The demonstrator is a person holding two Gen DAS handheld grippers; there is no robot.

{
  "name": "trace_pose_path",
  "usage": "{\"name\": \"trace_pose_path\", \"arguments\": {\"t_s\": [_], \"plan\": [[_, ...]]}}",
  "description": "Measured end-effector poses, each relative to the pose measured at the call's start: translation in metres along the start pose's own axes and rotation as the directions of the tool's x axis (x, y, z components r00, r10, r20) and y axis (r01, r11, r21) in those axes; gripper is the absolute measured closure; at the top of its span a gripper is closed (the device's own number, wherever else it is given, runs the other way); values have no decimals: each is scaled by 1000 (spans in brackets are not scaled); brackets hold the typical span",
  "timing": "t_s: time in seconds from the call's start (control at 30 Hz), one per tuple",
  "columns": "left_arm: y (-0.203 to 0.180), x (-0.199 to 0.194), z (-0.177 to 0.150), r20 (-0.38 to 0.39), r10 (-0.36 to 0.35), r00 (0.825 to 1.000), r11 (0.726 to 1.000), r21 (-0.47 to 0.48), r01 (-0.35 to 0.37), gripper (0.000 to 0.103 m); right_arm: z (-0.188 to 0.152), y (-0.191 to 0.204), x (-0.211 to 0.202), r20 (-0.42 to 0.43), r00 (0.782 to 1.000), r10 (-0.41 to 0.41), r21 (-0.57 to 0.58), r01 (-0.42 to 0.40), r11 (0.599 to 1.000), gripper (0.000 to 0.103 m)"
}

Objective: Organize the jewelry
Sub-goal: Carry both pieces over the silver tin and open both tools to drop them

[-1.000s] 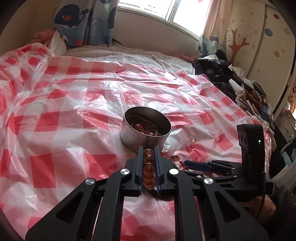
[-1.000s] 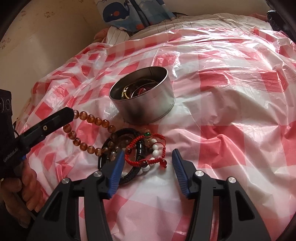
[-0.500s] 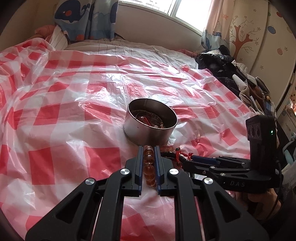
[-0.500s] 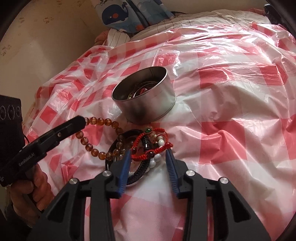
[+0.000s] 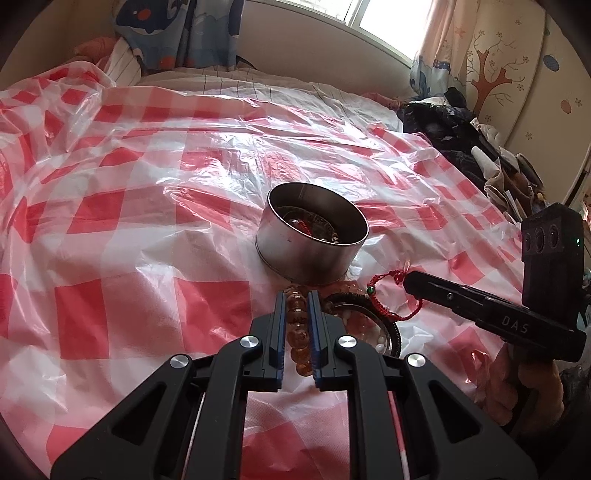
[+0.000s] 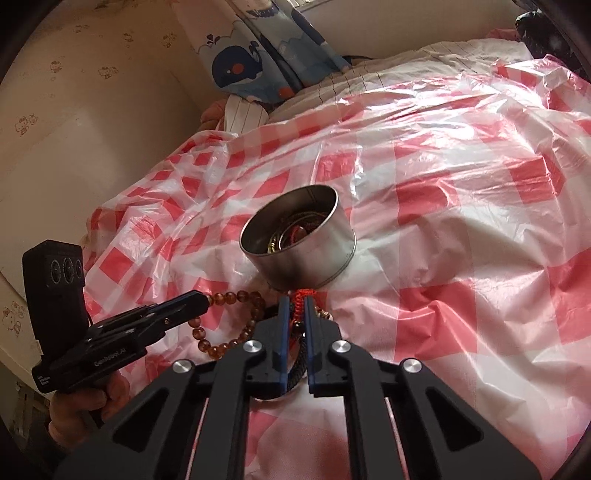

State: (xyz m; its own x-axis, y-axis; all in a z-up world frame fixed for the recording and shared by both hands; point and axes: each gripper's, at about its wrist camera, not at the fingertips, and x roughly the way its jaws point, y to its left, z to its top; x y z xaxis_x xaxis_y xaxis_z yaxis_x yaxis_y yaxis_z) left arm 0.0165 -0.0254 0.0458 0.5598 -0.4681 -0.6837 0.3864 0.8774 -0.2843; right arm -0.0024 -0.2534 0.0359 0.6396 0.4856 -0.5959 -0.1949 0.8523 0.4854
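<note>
As printed: "DAS" (image 5: 513, 324), "GenRobot.AI" (image 6: 110, 358)

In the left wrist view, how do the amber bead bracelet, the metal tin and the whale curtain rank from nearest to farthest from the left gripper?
1. Amber bead bracelet: clamped in the left gripper.
2. Metal tin: just beyond, on the checked sheet.
3. Whale curtain: far back, upper left.

Amber bead bracelet (image 5: 297, 334), red cord bracelet (image 5: 392, 301) lifted beside round tin (image 5: 312, 254).
</note>
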Motion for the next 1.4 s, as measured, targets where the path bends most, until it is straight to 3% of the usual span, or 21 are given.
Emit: {"name": "trace_pose_path", "arguments": {"t_s": [0.1, 0.33, 0.6, 0.97, 1.27, 1.4], "plan": [[1, -1, 1, 1, 3, 1000, 1000, 2, -3, 93, -2, -5, 3, -23, 1000, 4, 25, -3, 1000, 95], [-4, -5, 2, 24, 15, 1000, 999, 27, -16, 93, 1, -1, -7, 33, 999, -3, 6, 3, 1000, 95], [-29, -13, 7, 63, 96, 993, 988, 114, -102, 93, 6, 14, -23, 124, 992, 27, -54, -21, 998, 95], [-44, -39, 36, 160, 45, 986, 994, 95, -61, 93, 28, 27, -31, 214, 974, 72, -96, -52, 994, 95], [-61, -32, 69, 236, 2, 972, 997, 73, -20, 93, 46, 29, -15, 230, 973, 27, -117, 0, 993, 95], [-67, -19, 80, 264, 20, 964, 997, 63, -38, 93, 56, 28, 2, 221, 975, 17, -119, 10, 993, 95]]}}
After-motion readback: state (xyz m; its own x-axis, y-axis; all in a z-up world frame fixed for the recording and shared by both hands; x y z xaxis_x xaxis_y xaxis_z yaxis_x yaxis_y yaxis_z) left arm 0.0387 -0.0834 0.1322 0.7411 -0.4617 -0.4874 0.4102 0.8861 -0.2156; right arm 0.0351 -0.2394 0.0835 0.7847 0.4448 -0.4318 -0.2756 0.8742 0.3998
